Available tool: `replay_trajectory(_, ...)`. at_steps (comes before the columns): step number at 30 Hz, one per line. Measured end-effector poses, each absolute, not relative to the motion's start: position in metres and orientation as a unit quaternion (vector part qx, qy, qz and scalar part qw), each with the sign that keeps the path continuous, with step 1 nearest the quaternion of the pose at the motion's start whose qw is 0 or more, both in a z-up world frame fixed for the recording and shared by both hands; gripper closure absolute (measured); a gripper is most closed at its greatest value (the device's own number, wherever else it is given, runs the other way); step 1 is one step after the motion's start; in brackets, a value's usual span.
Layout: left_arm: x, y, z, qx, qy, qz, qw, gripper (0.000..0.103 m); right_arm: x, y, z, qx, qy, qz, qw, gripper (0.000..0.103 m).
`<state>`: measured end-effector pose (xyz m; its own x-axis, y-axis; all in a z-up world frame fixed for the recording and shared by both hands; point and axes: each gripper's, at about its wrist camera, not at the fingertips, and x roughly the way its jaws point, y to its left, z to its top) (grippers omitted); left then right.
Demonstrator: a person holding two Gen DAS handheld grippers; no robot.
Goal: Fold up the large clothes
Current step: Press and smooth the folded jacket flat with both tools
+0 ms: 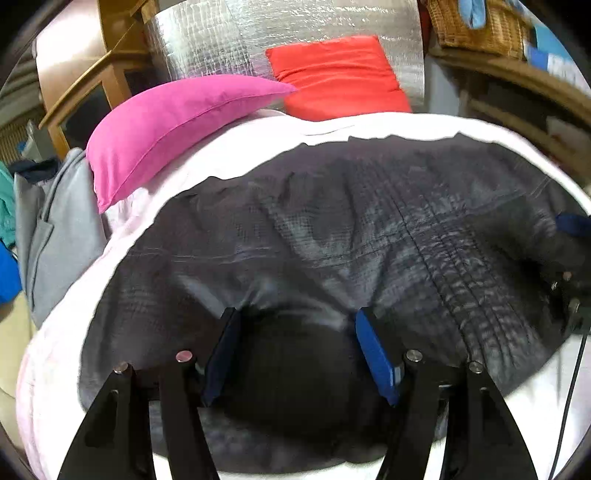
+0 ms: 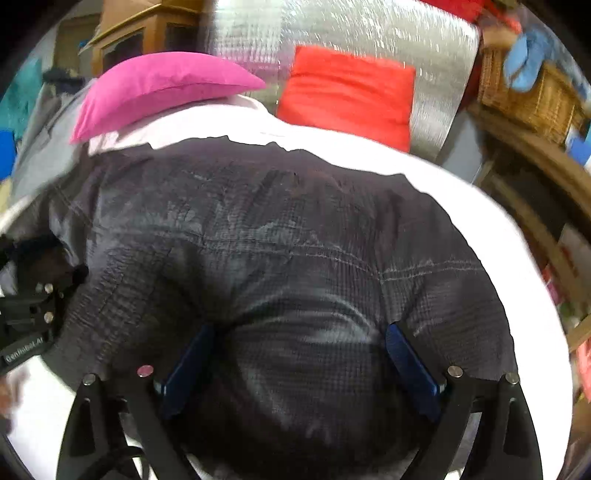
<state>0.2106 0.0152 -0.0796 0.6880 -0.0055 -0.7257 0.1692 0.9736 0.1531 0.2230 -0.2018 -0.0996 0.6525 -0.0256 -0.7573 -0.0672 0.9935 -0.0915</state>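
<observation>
A large dark grey garment of thin checked fabric lies spread over a white bed. My left gripper points down at its near edge. A bulging bunch of the cloth fills the wide gap between its blue pads, and creases fan out from the tips. My right gripper holds a similar bunch of the garment between its pads. Each gripper shows at the edge of the other's view: the right gripper and the left gripper.
A pink pillow and a red pillow lie at the head of the bed against a silver foil panel. Grey clothes hang off the left side. A wooden shelf with a wicker basket stands on the right.
</observation>
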Motion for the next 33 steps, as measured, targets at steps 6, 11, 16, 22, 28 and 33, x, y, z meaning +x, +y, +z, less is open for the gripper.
replay_trajectory(6, 0.208, 0.086, -0.06, 0.035, 0.385, 0.006, 0.922, 0.036, 0.226, -0.252, -0.079, 0.023, 0.418, -0.003, 0.908, 0.007)
replay_trajectory(11, 0.215, 0.107, -0.089, 0.023, 0.411, 0.017, 0.911, 0.034, 0.228, -0.269, -0.11, 0.011, 0.429, -0.028, 0.903, 0.007)
replay_trajectory(16, 0.214, 0.11, -0.098, 0.011, 0.403, 0.008, 0.915, 0.033, 0.23, -0.278, -0.117, 0.022, 0.429, -0.028, 0.903, 0.004)
replay_trajectory(22, 0.204, 0.117, -0.073, 0.01, 0.4, 0.011, 0.916, 0.033, 0.231, -0.286, -0.095, 0.027, 0.429, -0.035, 0.902, 0.005)
replay_trajectory(28, 0.224, 0.115, -0.027, -0.021, 0.376, -0.003, 0.926, 0.033, 0.252, -0.26, -0.05, 0.029, 0.388, 0.007, 0.921, 0.004)
replay_trajectory(33, 0.267, 0.068, -0.032, 0.018, 0.394, -0.033, 0.918, 0.033, 0.3, -0.233, -0.064, 0.018, 0.419, 0.019, 0.908, 0.004)
